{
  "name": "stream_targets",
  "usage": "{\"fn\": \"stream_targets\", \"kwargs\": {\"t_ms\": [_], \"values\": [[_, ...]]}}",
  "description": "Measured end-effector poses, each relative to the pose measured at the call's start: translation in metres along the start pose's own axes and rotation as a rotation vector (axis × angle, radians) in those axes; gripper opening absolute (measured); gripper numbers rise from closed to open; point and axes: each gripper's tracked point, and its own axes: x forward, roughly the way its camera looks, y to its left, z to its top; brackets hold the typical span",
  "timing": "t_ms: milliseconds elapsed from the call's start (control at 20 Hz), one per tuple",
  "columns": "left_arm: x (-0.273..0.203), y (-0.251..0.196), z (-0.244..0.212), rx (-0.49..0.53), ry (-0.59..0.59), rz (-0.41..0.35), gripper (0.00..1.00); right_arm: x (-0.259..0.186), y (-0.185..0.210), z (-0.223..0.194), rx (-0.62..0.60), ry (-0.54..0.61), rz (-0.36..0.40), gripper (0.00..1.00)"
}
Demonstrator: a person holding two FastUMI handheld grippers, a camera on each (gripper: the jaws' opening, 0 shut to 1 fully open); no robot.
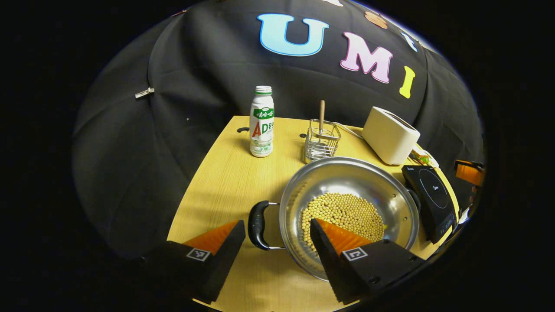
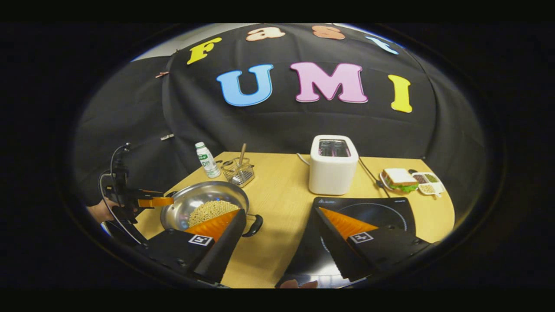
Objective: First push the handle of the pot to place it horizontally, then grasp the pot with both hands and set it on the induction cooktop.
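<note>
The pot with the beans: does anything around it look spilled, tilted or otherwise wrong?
Nothing stands out. The pot sits level on the table, its beans all inside, none spilled. The induction cooktop lies flat beside it.

The right gripper (image 2: 277, 229) hangs open between the pot (image 2: 204, 206) and the induction cooktop (image 2: 377, 208).

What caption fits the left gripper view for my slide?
Open left gripper straddles the handle of the bean-filled pot, cooktop beside.
</note>
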Motion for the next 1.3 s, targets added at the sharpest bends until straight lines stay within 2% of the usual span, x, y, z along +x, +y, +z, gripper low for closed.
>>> {"fn": "stream_targets", "kwargs": {"t_ms": [150, 200, 250, 650, 700, 750, 800, 850, 1150, 1200, 1300], "values": [[0.010, 0.005, -0.001, 0.019, 0.015, 0.004, 0.95, 0.029, 0.015, -0.019, 0.015, 0.049, 0.006, 0.98], [0.013, 0.004, -0.002, 0.025, 0.025, -0.002, 0.95, 0.037, 0.017, -0.026, 0.018, 0.065, 0.003, 0.93], [0.017, 0.003, -0.002, 0.030, 0.033, -0.008, 0.95, 0.044, 0.020, -0.033, 0.026, 0.082, 0.003, 0.98], [0.039, 0.004, -0.007, 0.022, 0.066, -0.018, 0.94, 0.091, 0.032, -0.071, 0.097, 0.206, -0.015, 0.99], [0.040, 0.006, -0.009, 0.016, 0.067, -0.015, 0.93, 0.095, 0.036, -0.075, 0.108, 0.224, -0.012, 0.94], [0.041, 0.008, -0.010, 0.012, 0.069, -0.012, 0.93, 0.099, 0.040, -0.079, 0.117, 0.243, -0.009, 0.99], [0.042, 0.010, -0.012, 0.008, 0.073, -0.008, 0.90, 0.103, 0.043, -0.083, 0.118, 0.258, -0.008, 0.99], [0.043, 0.012, -0.013, 0.006, 0.075, -0.004, 0.92, 0.108, 0.044, -0.090, 0.110, 0.274, -0.010, 0.99], [0.054, 0.006, -0.017, -0.001, 0.092, -0.034, 0.78, 0.122, 0.053, -0.116, 0.105, 0.358, -0.027, 0.98], [0.054, 0.005, -0.018, -0.003, 0.096, -0.040, 0.75, 0.124, 0.053, -0.119, 0.103, 0.365, -0.030, 0.96], [0.057, 0.005, -0.019, -0.008, 0.098, -0.040, 0.69, 0.127, 0.051, -0.124, 0.088, 0.378, -0.047, 0.87]]}}
